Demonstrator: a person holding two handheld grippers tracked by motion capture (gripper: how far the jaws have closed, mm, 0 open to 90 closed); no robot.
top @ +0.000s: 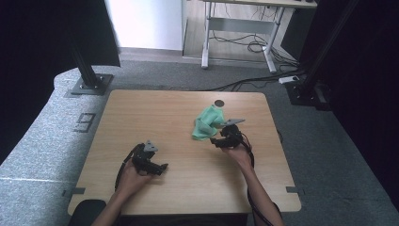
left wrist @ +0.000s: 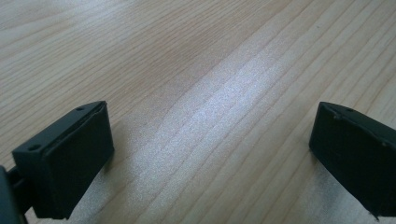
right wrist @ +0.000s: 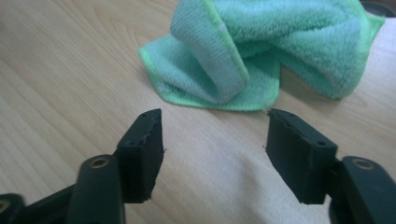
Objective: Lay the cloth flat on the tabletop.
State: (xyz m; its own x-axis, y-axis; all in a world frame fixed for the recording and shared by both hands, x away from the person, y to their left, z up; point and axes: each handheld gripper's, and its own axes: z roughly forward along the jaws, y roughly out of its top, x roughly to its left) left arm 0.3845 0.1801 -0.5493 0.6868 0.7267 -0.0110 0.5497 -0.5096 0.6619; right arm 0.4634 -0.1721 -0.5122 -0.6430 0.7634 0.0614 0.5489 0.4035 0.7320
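Green microfibre cloth [right wrist: 261, 56] lies crumpled in a loose heap on the wooden table [top: 155, 108], toward the far right, just short of a small dark disc [top: 218, 103] set in the tabletop.

Right claw [right wrist: 215, 154] sits just in front of the cloth; jaws apart, nothing between them, bare wood in the gap. Cloth's near hem lies just beyond the tips, not touching.

Left claw [left wrist: 210, 154] rests low over bare table at near left, well apart from the cloth, jaws spread wide, holding nothing.

Risks, as I judge them:
- Jaws could come together short of the fabric and pinch air, since the hem lies beyond the tips.
- A grip on a single thin edge may let the soft pile slip out on lifting.
- The heap is folded over itself; catching one layer could drag the bundle along the table instead of raising it.
- Jaw tips driven low could scrape the wood.
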